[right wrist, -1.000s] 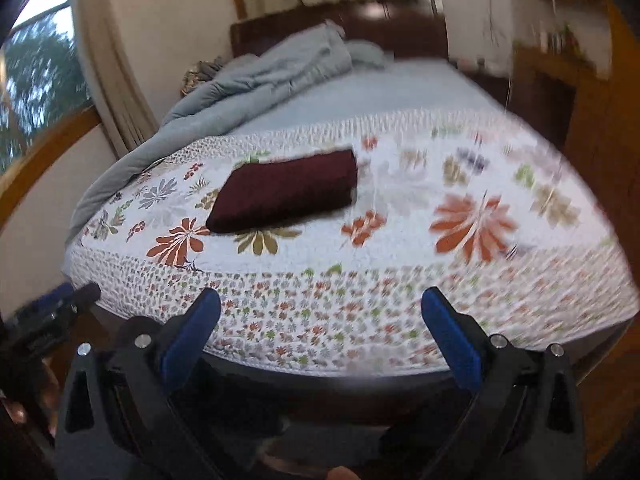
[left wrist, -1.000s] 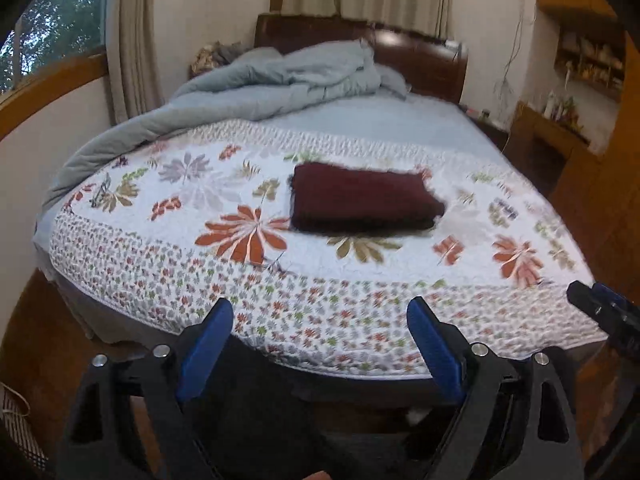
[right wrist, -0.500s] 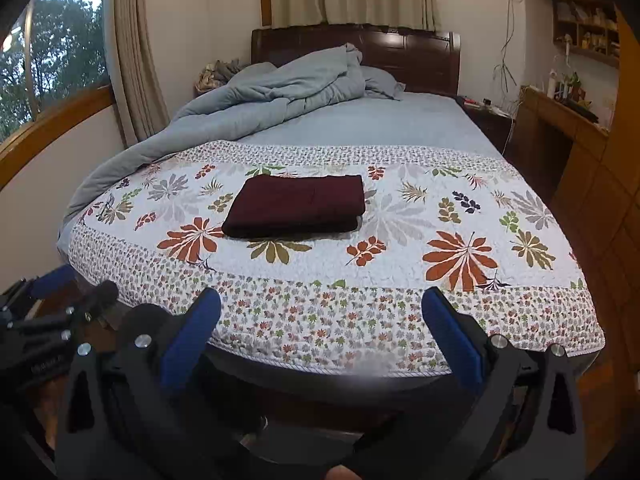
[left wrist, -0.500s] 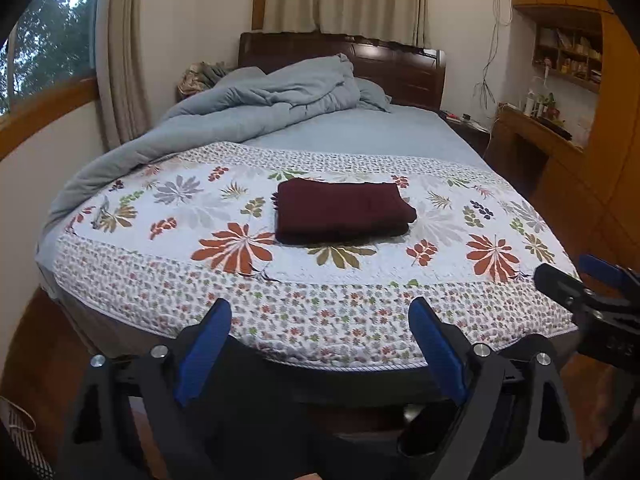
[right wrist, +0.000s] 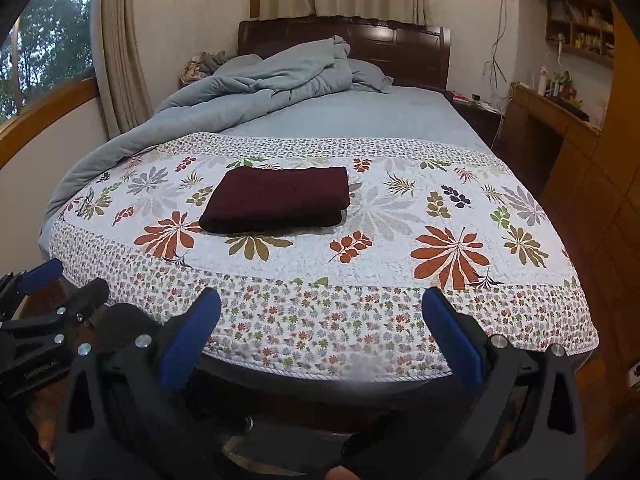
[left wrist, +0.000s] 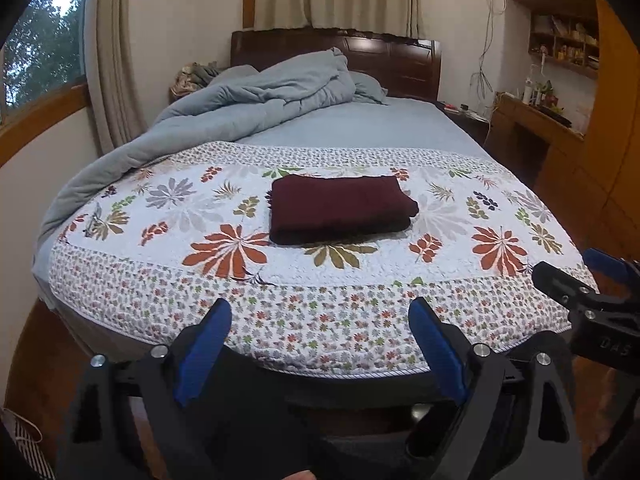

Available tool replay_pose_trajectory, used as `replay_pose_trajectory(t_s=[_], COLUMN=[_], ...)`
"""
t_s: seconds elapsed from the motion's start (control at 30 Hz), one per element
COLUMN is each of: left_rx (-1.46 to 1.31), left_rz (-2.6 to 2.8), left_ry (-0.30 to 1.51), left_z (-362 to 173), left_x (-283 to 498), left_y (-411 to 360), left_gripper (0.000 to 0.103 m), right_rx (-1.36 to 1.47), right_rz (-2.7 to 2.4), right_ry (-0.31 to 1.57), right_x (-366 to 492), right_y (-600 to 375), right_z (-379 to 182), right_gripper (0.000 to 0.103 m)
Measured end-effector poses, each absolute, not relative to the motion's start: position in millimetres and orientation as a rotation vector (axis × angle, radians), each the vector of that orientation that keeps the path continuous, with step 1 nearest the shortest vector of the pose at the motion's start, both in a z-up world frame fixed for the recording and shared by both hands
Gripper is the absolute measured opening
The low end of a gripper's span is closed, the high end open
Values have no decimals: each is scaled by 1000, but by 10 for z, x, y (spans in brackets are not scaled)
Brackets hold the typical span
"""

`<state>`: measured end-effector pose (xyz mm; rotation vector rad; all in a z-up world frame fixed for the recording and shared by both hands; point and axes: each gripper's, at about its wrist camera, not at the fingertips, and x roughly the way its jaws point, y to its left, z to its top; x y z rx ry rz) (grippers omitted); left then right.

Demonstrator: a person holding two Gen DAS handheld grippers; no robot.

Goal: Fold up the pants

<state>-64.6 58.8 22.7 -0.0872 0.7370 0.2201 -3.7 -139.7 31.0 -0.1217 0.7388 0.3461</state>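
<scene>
The dark maroon pants (left wrist: 340,208) lie folded into a neat rectangle on the flowered quilt (left wrist: 460,280) in the middle of the bed; they also show in the right wrist view (right wrist: 276,200). My left gripper (left wrist: 320,320) is open and empty, held back off the foot of the bed. My right gripper (right wrist: 320,312) is open and empty too, beside it. Each gripper shows at the edge of the other's view, the right one (left wrist: 592,292) and the left one (right wrist: 52,292).
A crumpled grey-blue duvet (left wrist: 256,100) lies at the head of the bed against the dark headboard (left wrist: 392,60). A window (left wrist: 36,52) and curtain are on the left. A wooden desk and shelves (left wrist: 552,120) stand on the right.
Both grippers have drawn back and risen from the bed's foot, so the bed looks farther off. The folded pants have not moved. Both grippers stay open.
</scene>
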Motion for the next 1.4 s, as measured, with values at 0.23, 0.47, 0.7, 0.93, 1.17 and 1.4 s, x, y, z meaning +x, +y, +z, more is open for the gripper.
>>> replay_pose_trajectory(t_s=[0.23, 0.47, 0.7, 0.93, 1.17, 1.4], left_rx=[-112, -137, -173, -192, -161, -144], left_rz=[209, 184, 204, 204, 210, 208], left_ry=[724, 725, 705, 681, 687, 693], left_z=[271, 284, 304, 321, 314, 294], left_x=[-665, -683, -700, -732, -740, -761], left_y=[617, 627, 709, 755, 697, 657], left_gripper=[90, 90, 91, 91, 91, 91], right_rx=[-130, -131, -130, -128, -129, -129], right_rz=[352, 358, 355, 358, 360, 363], right_ry=[730, 724, 726, 730, 726, 724], right_x=[-81, -107, -105, -106, -114, -117], right_y=[-1375, -1366, -1357, -1341, -1334, -1321], right_z=[322, 335, 330, 312, 319, 330], right_gripper=[100, 100, 100, 100, 100, 100])
